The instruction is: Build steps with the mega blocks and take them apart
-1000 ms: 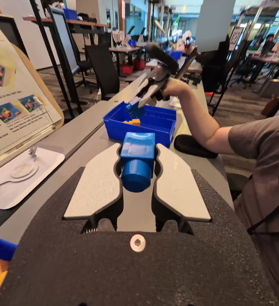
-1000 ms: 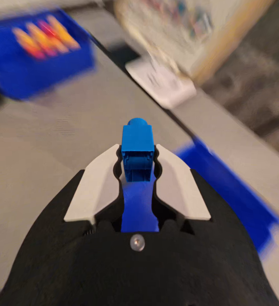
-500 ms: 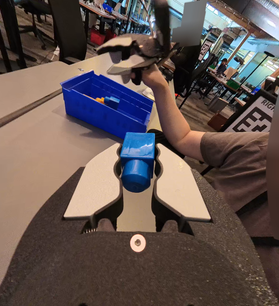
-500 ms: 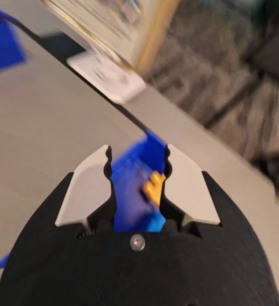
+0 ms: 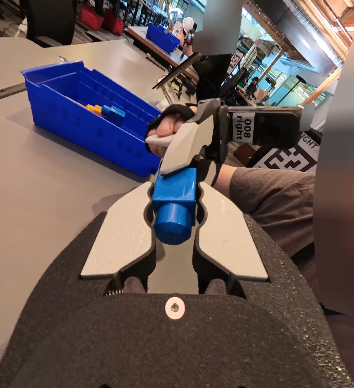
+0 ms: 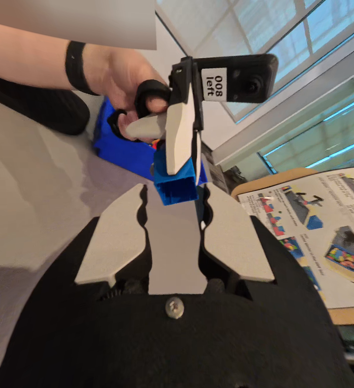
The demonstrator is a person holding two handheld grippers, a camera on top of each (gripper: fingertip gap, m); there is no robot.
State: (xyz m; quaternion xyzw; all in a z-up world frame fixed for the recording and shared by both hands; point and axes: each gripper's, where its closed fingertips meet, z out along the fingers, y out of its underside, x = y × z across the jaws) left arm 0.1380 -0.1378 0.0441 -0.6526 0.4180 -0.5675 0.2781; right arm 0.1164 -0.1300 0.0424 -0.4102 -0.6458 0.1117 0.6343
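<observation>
1. Left gripper (image 5: 174, 190) clamped on a blue block (image 5: 174, 192), stud end toward the camera, hollow end facing away; held in the air above the grey table (image 5: 35, 199).
2. Right gripper (image 6: 174, 191) spread wide, nothing between the fingers; hollow end of the same block sits just ahead of the tips, off-centre toward the right finger.
3. Seen from the left wrist view, one right-gripper finger (image 5: 184, 147) lies on the block's far top edge, touching or nearly; contact not certain.
4. Blue bin (image 5: 83, 117) on the table beyond the grippers, holding another blue block (image 5: 114, 114) and orange pieces (image 5: 93, 109).
5. Instruction sheet (image 6: 318, 231) standing at the table's edge, on the right of the right wrist view.
</observation>
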